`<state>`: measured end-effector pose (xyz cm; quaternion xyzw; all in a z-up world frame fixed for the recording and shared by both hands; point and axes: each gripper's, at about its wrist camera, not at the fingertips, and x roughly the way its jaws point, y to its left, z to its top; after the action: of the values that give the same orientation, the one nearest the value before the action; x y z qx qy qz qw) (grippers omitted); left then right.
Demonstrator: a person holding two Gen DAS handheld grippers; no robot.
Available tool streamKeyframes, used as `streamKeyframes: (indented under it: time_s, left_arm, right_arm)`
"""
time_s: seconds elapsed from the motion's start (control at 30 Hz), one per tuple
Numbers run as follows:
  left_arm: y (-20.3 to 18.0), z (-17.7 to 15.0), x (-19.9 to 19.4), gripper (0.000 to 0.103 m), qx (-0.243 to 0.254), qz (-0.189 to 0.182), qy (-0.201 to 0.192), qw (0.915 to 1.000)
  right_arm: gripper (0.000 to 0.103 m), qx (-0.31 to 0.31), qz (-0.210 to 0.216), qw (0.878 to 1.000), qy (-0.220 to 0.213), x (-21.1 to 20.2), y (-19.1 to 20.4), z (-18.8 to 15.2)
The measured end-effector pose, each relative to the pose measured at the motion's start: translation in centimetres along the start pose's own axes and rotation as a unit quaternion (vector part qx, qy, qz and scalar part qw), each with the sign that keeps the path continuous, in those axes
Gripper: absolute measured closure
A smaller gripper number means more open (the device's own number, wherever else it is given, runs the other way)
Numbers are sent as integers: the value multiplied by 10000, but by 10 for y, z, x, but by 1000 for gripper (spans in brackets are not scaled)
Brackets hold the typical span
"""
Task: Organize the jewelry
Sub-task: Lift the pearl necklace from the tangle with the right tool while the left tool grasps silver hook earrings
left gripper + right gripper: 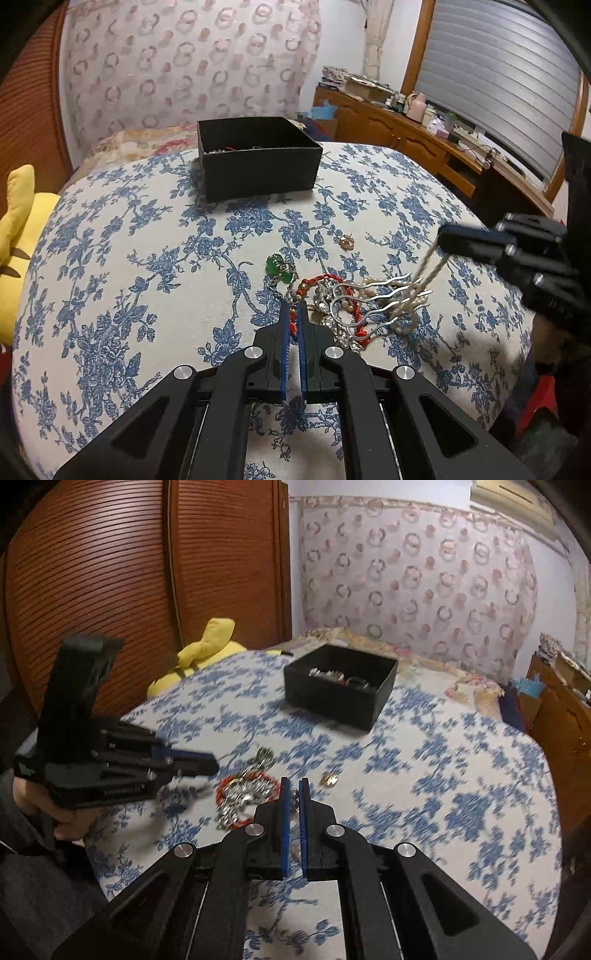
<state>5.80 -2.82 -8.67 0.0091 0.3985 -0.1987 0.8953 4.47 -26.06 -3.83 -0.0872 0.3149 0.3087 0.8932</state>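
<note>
You worked over a bed cover with blue flowers on it, and it was the biggest thing there. One yellow soft toy lay at its far left edge. One black box sat open on the cover, well away from you, with a few shiny pieces inside. Nothing stood between the box and your hands.

Your left gripper had its jaws pressed together, and a red cord was pinched between them. It had small white writing on its side in the right wrist view, but the writing was too blurry to read.

Your right gripper had its jaws pressed together on a thin chain, which hung down to the pile.

The tangled jewelry pile lay near you on the cover, between the two grippers. In it you could count one silver wavy hair fork, one string of pearls and two green beads. One small gold piece lay alone, just beyond the pile
</note>
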Motion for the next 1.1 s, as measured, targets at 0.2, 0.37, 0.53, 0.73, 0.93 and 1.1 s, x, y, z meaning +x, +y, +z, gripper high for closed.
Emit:
streamKeyframes:
  time_s: [0.2, 0.37, 0.53, 0.73, 0.93, 1.1]
  left_arm:
    - [-1, 1, 0, 101, -4, -9, -9, 10000]
    - [-6, 4, 2, 101, 33, -63, -17, 10000]
    - [-15, 10, 7, 97, 107, -156, 9, 9998]
    - [-27, 14, 20, 93, 218, -228, 126, 9994]
    - [-32, 11, 31, 86, 248, -172, 267, 9992]
    - [-34, 9, 29, 79, 275, -112, 278, 9992]
  right_arm:
    - [98, 1, -251, 9996, -144, -17, -11, 8]
    - [98, 127, -493, 9987, 28, -19, -27, -4]
    - [98, 343, -696, 9969, 159, -15, -44, -18]
    - [98, 416, -1008, 9940, 123, -20, -55, -21]
    - [98, 560, -1100, 9923, 86, -25, -67, -24]
    - [98, 593, -1067, 9925, 34, -27, -69, -26]
